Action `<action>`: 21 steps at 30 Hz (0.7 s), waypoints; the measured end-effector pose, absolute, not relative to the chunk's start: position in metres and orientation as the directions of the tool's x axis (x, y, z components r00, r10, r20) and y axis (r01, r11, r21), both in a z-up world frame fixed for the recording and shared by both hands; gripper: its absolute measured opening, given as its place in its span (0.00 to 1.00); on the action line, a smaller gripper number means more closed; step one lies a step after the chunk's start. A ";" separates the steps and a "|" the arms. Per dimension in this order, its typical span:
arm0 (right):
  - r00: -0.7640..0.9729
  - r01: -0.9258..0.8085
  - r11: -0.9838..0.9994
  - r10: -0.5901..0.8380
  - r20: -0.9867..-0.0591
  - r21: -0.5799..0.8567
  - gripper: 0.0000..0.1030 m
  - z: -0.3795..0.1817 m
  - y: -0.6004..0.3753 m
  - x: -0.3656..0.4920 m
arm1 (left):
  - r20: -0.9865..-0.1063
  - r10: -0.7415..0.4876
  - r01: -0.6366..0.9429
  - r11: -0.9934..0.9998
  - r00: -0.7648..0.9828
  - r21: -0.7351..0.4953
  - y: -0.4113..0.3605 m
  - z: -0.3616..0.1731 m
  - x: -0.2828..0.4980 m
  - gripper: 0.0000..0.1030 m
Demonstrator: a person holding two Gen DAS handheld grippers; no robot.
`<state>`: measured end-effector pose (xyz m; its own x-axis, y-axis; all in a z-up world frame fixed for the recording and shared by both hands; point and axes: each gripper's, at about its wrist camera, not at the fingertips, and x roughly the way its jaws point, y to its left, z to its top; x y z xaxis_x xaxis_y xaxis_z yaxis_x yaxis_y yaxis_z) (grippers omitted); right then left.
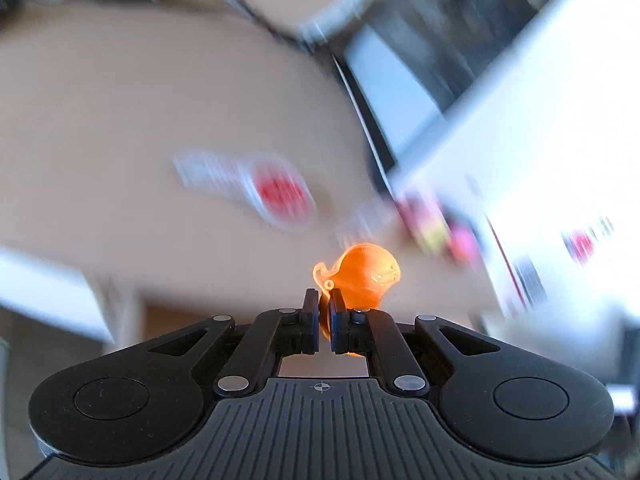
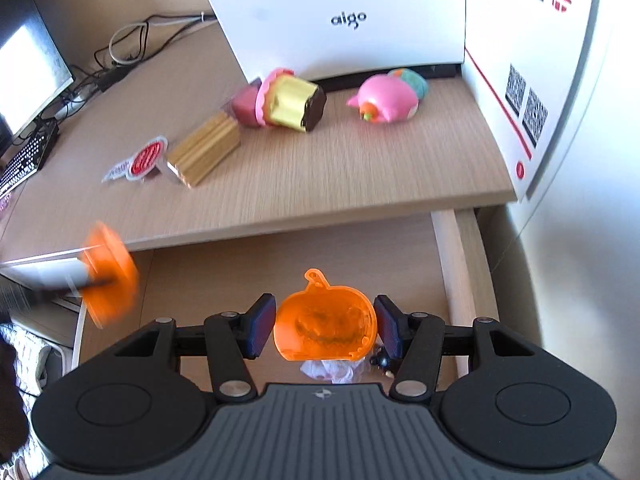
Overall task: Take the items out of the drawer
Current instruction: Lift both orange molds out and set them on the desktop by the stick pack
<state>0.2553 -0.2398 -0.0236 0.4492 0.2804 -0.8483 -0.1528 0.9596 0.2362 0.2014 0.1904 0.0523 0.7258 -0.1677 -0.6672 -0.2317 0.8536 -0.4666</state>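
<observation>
My left gripper (image 1: 324,308) is shut on the thin edge of a clear orange pumpkin half (image 1: 362,276) and holds it above the blurred wooden desk (image 1: 160,100). In the right wrist view that same piece is an orange blur (image 2: 110,276) at the left, by the desk's front edge. My right gripper (image 2: 326,328) grips a second orange pumpkin shell (image 2: 326,324) by its two sides, over the open drawer (image 2: 240,272). Its hollow face with a carved grin looks toward the camera. Under it in the drawer lie a crumpled white wrapper (image 2: 332,372) and a small black thing (image 2: 380,360).
On the desk (image 2: 320,176) lie a yellow cupcake toy (image 2: 292,100), a pink bird toy (image 2: 384,100), a gold box (image 2: 204,148) and a red and white tag (image 2: 140,160). A white "aigo" box (image 2: 340,12) stands behind and another white box (image 2: 520,80) at right. A monitor and keyboard are far left.
</observation>
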 end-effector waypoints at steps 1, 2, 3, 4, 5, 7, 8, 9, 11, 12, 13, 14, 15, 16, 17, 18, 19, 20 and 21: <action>0.455 -0.155 0.960 0.278 -0.846 0.232 0.52 -0.022 -0.238 0.257 | -0.662 -0.141 -0.253 0.850 0.736 -0.462 0.198 0.053 0.211 0.06; 0.463 -0.161 0.961 0.276 -0.842 0.227 0.52 -0.021 -0.236 0.258 | -0.661 -0.122 -0.266 0.850 0.740 -0.455 0.204 0.052 0.221 0.06; 0.473 -0.169 0.961 0.276 -0.837 0.221 0.52 -0.019 -0.235 0.259 | -0.670 -0.110 -0.271 0.857 0.734 -0.437 0.206 0.048 0.232 0.07; 0.482 -0.177 0.961 0.273 -0.832 0.212 0.52 -0.018 -0.232 0.261 | -0.683 -0.104 -0.271 0.867 0.723 -0.419 0.207 0.043 0.243 0.07; 0.490 -0.185 0.962 0.267 -0.830 0.201 0.52 -0.016 -0.230 0.263 | -0.695 -0.105 -0.265 0.876 0.712 -0.403 0.209 0.036 0.253 0.09; 0.509 -0.204 0.963 0.257 -0.822 0.174 0.52 -0.011 -0.224 0.266 | -0.711 -0.101 -0.258 0.889 0.695 -0.379 0.215 0.026 0.263 0.20; 0.520 -0.216 0.963 0.255 -0.815 0.163 0.52 -0.008 -0.222 0.268 | -0.693 -0.090 -0.253 0.891 0.715 -0.376 0.213 0.022 0.262 0.19; 0.531 -0.227 0.962 0.254 -0.808 0.152 0.52 -0.006 -0.220 0.268 | -0.686 -0.071 -0.256 0.895 0.724 -0.364 0.212 0.021 0.263 0.18; 0.549 -0.240 0.962 0.246 -0.799 0.132 0.52 -0.004 -0.218 0.271 | -0.671 -0.048 -0.265 0.896 0.740 -0.356 0.212 0.020 0.263 0.19; 0.557 -0.240 0.963 0.241 -0.795 0.123 0.52 -0.004 -0.217 0.272 | -0.658 -0.037 -0.269 0.894 0.752 -0.358 0.212 0.020 0.262 0.19; 0.564 -0.239 0.964 0.237 -0.791 0.119 0.52 -0.004 -0.217 0.274 | -0.639 -0.023 -0.273 0.892 0.768 -0.361 0.209 0.018 0.262 0.19; 0.569 -0.238 0.964 0.238 -0.787 0.120 0.52 -0.004 -0.217 0.277 | -0.620 -0.006 -0.281 0.888 0.785 -0.364 0.210 0.020 0.260 0.19; 0.574 -0.239 0.963 0.241 -0.782 0.121 0.52 -0.005 -0.217 0.281 | -0.605 0.009 -0.290 0.883 0.796 -0.368 0.212 0.023 0.257 0.19; 0.582 -0.245 0.962 0.245 -0.776 0.120 0.52 -0.007 -0.215 0.286 | -0.597 0.023 -0.303 0.877 0.802 -0.373 0.214 0.026 0.252 0.19; 0.591 -0.252 0.961 0.247 -0.767 0.115 0.52 -0.009 -0.213 0.290 | -0.590 0.038 -0.317 0.870 0.807 -0.378 0.217 0.030 0.248 0.19; 0.603 -0.261 0.959 0.250 -0.757 0.109 0.52 -0.010 -0.210 0.295 | -0.580 0.051 -0.327 0.864 0.813 -0.382 0.220 0.033 0.243 0.19; 0.615 -0.272 0.956 0.257 -0.745 0.105 0.52 -0.011 -0.207 0.300 | -0.569 0.063 -0.333 0.861 0.820 -0.384 0.222 0.037 0.238 0.19; 0.627 -0.287 0.952 0.269 -0.731 0.104 0.52 -0.013 -0.202 0.306 | -0.560 0.072 -0.336 0.860 0.825 -0.384 0.223 0.041 0.235 0.19; 0.637 -0.302 0.948 0.280 -0.718 0.102 0.52 -0.015 -0.198 0.312 | -0.552 0.072 -0.333 0.859 0.830 -0.389 0.224 0.046 0.230 0.19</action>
<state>0.3119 -0.1977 -0.0149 0.6370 0.2805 -0.7181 -0.3024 0.9477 0.1019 0.2295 0.2239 0.0462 0.8305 0.0722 -0.5524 -0.3332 0.8591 -0.3886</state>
